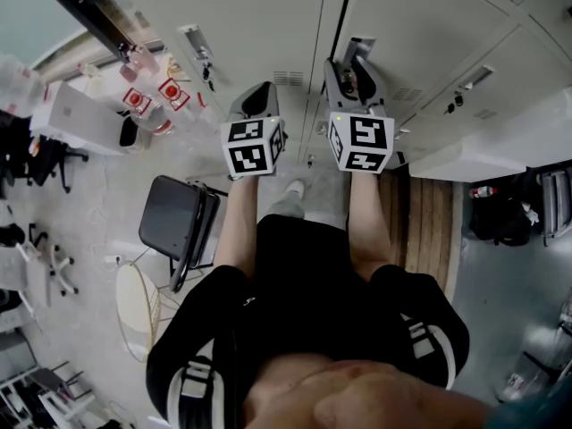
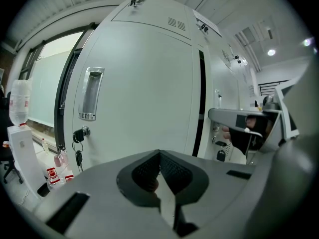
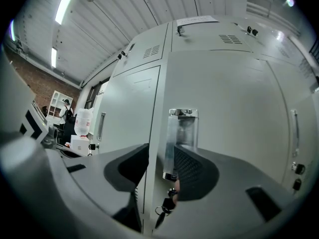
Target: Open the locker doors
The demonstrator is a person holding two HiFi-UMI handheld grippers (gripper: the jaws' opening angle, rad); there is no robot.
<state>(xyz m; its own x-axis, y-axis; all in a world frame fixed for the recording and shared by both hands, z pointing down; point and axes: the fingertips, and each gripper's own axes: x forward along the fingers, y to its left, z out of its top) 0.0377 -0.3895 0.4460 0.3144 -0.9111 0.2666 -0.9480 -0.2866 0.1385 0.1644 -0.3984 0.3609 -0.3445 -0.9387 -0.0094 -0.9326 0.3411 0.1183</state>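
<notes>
Grey locker doors fill the far side of the head view. My left gripper hangs just short of one door, its jaws shut on nothing. Up and left of it, that door has a recessed metal handle and a lock with hanging keys. My right gripper is up against the neighbouring door. It stands open, and the door's metal handle shows in the gap, with keys in the lock below. Whether a jaw touches the handle is hidden.
A black chair stands at my left. Further left are a water dispenser with red-labelled bottles. A wooden bench and a black bag lie to the right. More lockers continue rightwards.
</notes>
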